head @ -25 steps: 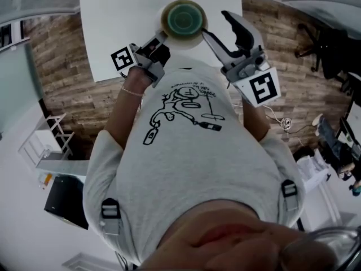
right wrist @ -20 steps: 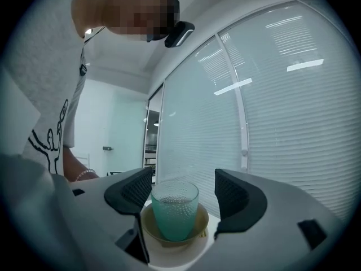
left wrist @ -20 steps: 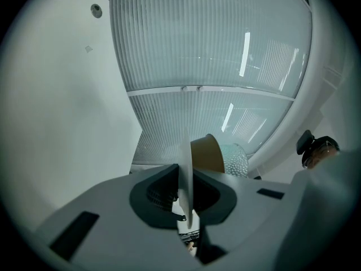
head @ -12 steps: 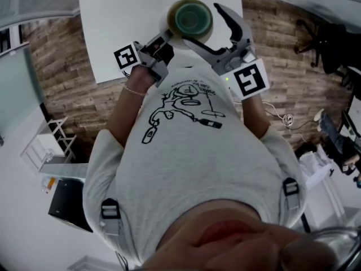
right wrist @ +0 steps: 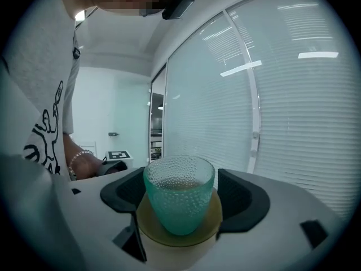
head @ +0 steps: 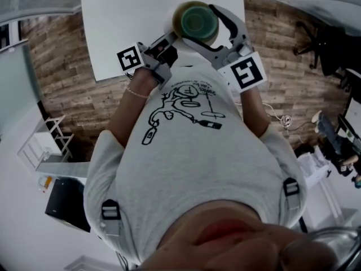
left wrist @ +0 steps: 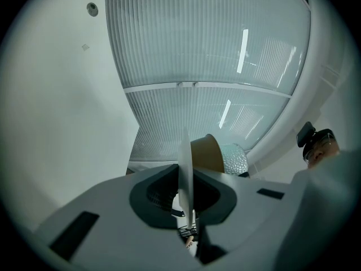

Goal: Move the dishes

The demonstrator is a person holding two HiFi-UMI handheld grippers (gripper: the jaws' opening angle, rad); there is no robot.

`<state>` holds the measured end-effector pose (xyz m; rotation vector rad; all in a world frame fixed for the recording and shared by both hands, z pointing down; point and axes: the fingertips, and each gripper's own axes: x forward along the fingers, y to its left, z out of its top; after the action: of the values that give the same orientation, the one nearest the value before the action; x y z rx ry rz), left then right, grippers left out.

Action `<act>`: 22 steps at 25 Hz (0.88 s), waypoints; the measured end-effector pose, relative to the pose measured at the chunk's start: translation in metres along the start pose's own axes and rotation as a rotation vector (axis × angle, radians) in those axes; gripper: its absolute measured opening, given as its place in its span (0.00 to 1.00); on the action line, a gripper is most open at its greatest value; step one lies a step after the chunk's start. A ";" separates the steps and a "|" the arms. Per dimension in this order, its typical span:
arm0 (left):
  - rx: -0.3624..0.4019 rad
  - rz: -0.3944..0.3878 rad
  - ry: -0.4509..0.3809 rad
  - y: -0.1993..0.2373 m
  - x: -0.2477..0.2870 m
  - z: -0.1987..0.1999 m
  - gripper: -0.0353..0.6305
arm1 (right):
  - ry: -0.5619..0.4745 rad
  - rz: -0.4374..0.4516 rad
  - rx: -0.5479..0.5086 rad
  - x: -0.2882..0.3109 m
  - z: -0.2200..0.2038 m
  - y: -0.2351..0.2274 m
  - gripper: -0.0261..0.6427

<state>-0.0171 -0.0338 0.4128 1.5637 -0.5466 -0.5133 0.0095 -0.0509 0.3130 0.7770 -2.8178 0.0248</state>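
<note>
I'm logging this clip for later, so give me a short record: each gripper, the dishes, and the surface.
left gripper: shut on the rim of the white plate
right gripper: open; fingers have just been opening, green glass between them, untouched
dishes: green glass on yellowish saucer, saucer on white plate
surface: white table beneath; contact unclear

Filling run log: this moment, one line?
left gripper: shut on white plate rim | right gripper: jaws just been opening, green glass between, untouched | green glass: on yellow saucer
</note>
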 end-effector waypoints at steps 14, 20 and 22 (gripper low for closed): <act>0.006 0.024 0.014 0.007 -0.001 -0.007 0.09 | -0.003 0.016 -0.018 -0.003 0.003 0.002 0.61; -0.006 0.034 0.009 0.015 -0.008 -0.005 0.09 | -0.029 -0.002 -0.007 -0.005 0.018 0.000 0.61; -0.013 0.039 0.003 0.018 -0.011 -0.001 0.09 | -0.031 -0.004 -0.011 -0.004 0.020 -0.002 0.61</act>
<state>-0.0254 -0.0269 0.4313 1.5385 -0.5696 -0.4834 0.0095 -0.0525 0.2928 0.7868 -2.8428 -0.0039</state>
